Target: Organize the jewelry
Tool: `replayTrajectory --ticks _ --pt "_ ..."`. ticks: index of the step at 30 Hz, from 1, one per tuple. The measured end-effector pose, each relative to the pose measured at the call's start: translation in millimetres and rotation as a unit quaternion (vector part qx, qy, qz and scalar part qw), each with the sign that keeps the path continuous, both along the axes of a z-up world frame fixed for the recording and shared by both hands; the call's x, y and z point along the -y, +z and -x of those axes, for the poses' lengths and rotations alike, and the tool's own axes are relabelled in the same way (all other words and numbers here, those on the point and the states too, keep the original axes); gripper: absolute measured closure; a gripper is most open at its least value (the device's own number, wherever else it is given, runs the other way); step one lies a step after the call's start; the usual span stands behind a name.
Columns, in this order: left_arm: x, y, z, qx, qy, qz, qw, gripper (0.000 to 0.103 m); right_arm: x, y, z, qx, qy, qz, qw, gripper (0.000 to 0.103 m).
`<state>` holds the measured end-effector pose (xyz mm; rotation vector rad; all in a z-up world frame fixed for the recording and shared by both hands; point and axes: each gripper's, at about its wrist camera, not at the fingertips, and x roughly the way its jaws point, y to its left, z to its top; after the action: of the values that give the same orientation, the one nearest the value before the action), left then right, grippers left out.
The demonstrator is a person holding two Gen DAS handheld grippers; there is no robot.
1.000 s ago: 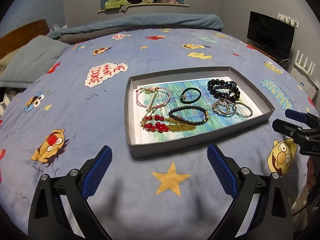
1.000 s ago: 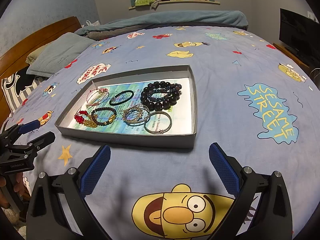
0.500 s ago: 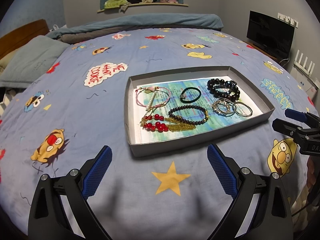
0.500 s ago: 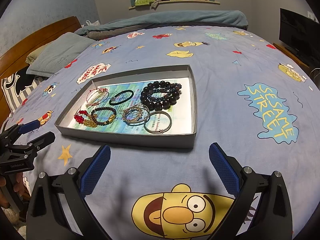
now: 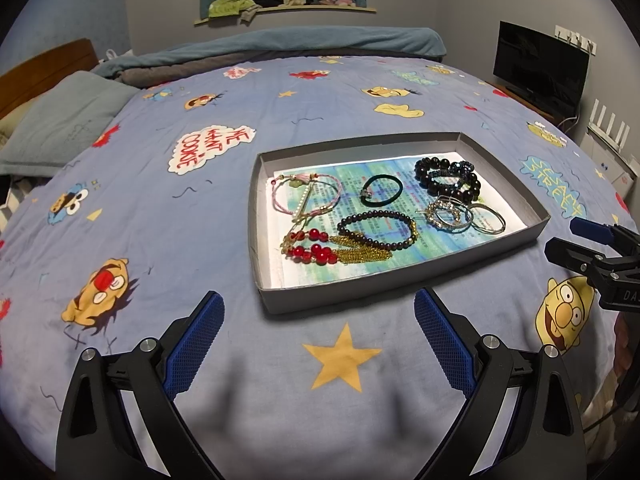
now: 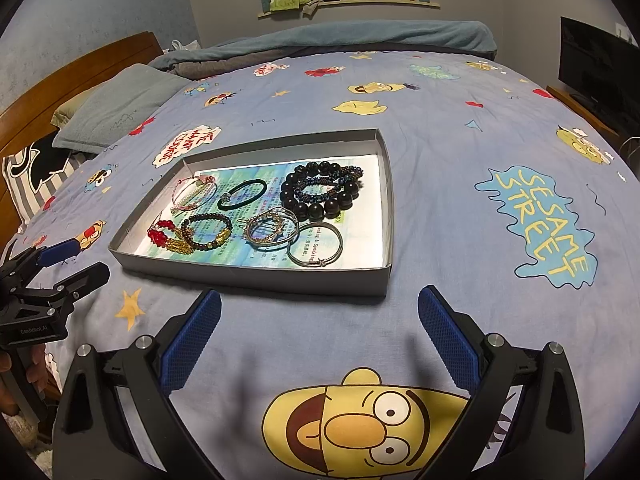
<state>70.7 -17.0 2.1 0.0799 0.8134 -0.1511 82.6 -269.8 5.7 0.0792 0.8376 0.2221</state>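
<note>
A shallow grey box tray (image 5: pixel 404 278) (image 6: pixel 256 280) lies on the bed with several bracelets on a blue-green paper lining. Inside are a pink cord bracelet (image 5: pixel 306 194), a black hair tie (image 5: pixel 381 189) (image 6: pixel 242 194), a dark bead bracelet (image 5: pixel 376 230), a red-bead and gold piece (image 5: pixel 316 252) (image 6: pixel 162 234), large black bead bracelets (image 5: pixel 447 178) (image 6: pixel 322 194) and silver bangles (image 5: pixel 466 216) (image 6: pixel 314 246). My left gripper (image 5: pixel 318 336) hovers open just before the tray's near edge. My right gripper (image 6: pixel 320 334) stays open near the tray's right corner. Nothing is held.
The bed has a blue cartoon-print cover (image 5: pixel 160 208). A grey pillow (image 5: pixel 60 124) and wooden headboard (image 6: pixel 60 80) lie at the left. A folded blanket (image 5: pixel 280 44) sits at the far end. A television (image 5: pixel 540 68) stands at the right.
</note>
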Motion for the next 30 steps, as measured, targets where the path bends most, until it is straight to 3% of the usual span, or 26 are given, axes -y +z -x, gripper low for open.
replayTrajectory --ticks 30 --pt "0.3 -6.9 -2.4 0.01 -0.002 -0.016 0.9998 0.008 0.9 -1.2 -0.7 -0.001 0.0 0.0 1.0 0.006"
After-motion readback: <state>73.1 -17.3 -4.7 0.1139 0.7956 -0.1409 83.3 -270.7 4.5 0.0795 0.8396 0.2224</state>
